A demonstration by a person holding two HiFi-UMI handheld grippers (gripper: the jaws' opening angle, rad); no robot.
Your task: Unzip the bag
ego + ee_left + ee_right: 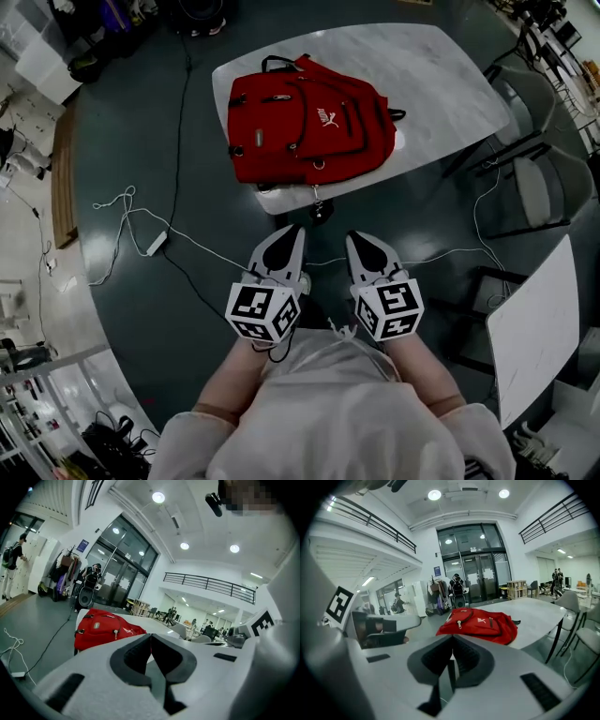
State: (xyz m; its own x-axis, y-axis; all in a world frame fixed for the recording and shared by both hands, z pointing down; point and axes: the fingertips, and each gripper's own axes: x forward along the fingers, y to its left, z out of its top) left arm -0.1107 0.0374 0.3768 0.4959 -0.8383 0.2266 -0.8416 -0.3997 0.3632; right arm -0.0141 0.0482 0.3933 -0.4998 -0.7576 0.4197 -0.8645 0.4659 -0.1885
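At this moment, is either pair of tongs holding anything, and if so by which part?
Nothing is held. The left tongs and right tongs are shut and empty; the red backpack lies untouched on the table.

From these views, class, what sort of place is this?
Probably a big open office or lab hall: tall glass doors, a railed mezzanine, and chairs by the table holding the bag.
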